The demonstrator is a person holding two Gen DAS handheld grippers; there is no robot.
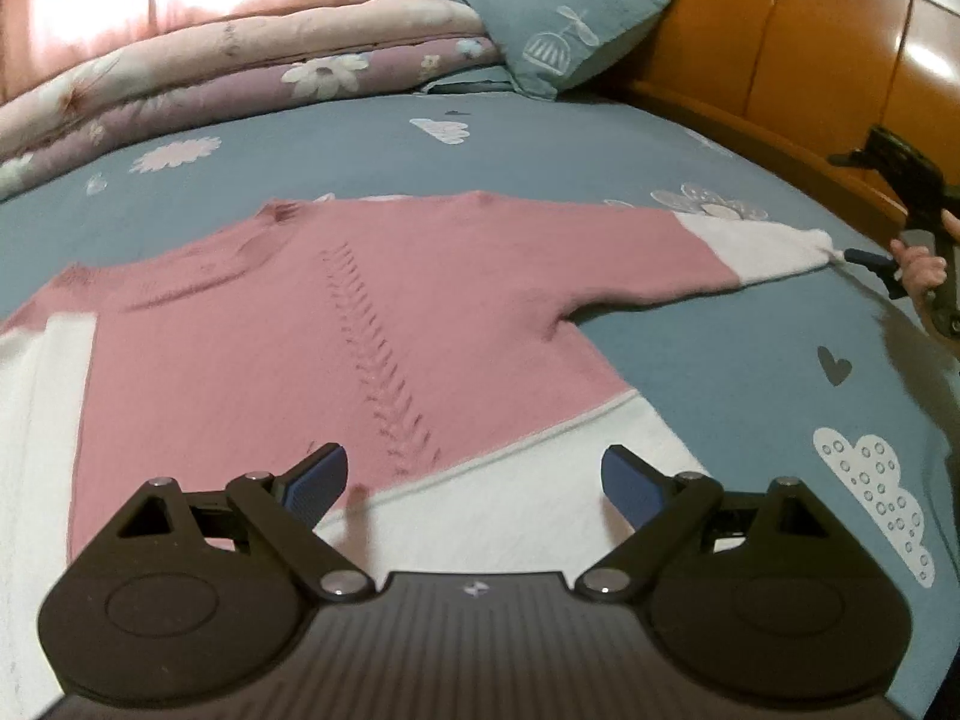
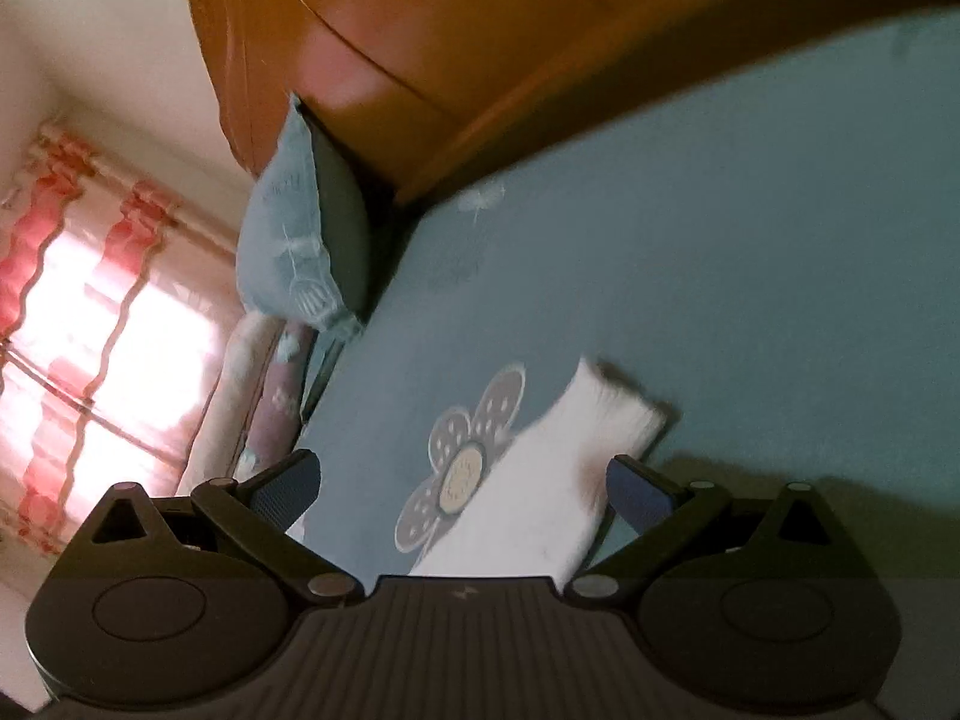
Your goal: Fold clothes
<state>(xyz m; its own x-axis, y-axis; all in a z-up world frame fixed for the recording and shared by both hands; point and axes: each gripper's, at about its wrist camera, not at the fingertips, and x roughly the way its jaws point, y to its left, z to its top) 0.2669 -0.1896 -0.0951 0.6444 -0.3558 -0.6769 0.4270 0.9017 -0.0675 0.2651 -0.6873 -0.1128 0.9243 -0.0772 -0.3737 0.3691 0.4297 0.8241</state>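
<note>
L wrist view gives me the whole garment: pink sweater (image 1: 336,324) w/ white hem and white cuffs, spread flat, front up, on the blue bed sheet (image 1: 750,360). Neck toward the folded quilt (image 1: 180,78) and pillow (image 1: 558,24), wooden headboard (image 1: 810,48) at the far right. My left gripper (image 1: 474,480) hangs over the lower part of the sweater, near the white hem; jaws wide apart, nothing between them, pads clear of the fabric.

Same view also catches the right gripper (image 1: 864,258) from outside, at the frame's right edge, w/ a hand (image 1: 918,270) on it. Its tip sits at the end of the outstretched white cuff (image 1: 774,246); can't tell from here if they touch.

R wrist view shows none of the pink body. It gives only that cuff (image 2: 570,468), blurred, lying on the sheet beside a printed flower, running in between the jaws from below. Jaws spread here too: one pad (image 2: 636,492) is just beside the cuff's edge, the other pad (image 2: 288,486) well apart from it. No clamp on the fabric. Curtained window (image 2: 90,312) at left appears clearly in this view.
</note>
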